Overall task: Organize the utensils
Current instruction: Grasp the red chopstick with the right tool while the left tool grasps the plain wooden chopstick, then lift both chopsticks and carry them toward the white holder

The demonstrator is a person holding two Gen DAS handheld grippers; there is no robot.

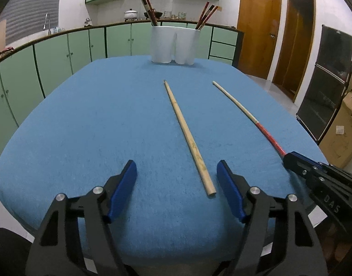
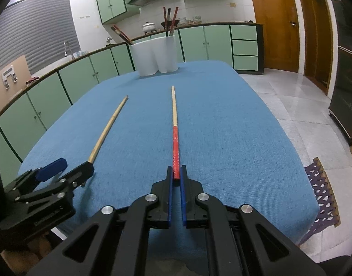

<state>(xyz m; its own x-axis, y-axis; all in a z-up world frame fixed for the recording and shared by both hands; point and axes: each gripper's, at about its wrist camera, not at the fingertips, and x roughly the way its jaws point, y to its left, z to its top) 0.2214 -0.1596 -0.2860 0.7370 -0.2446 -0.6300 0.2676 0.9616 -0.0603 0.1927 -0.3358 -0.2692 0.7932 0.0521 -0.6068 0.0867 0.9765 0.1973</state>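
Note:
A plain wooden chopstick (image 1: 187, 135) lies on the blue tablecloth (image 1: 95, 119), its near end between my left gripper's (image 1: 177, 172) open fingers, nearer the right one. A red-handled chopstick (image 2: 175, 133) lies to its right; my right gripper (image 2: 176, 172) is shut on its red end, still low at the cloth. That chopstick (image 1: 249, 117) and right gripper (image 1: 290, 158) also show in the left wrist view. A white two-compartment holder (image 1: 173, 44) with several dark red chopsticks stands at the table's far end. The plain chopstick (image 2: 107, 126) and left gripper (image 2: 68, 168) show in the right wrist view.
Green kitchen cabinets (image 1: 61, 53) curve behind the table. A black glass cabinet (image 1: 325, 92) and a cardboard box (image 1: 343, 128) stand to the right. A dark mat (image 2: 320, 195) lies on the tiled floor beside the table's right edge.

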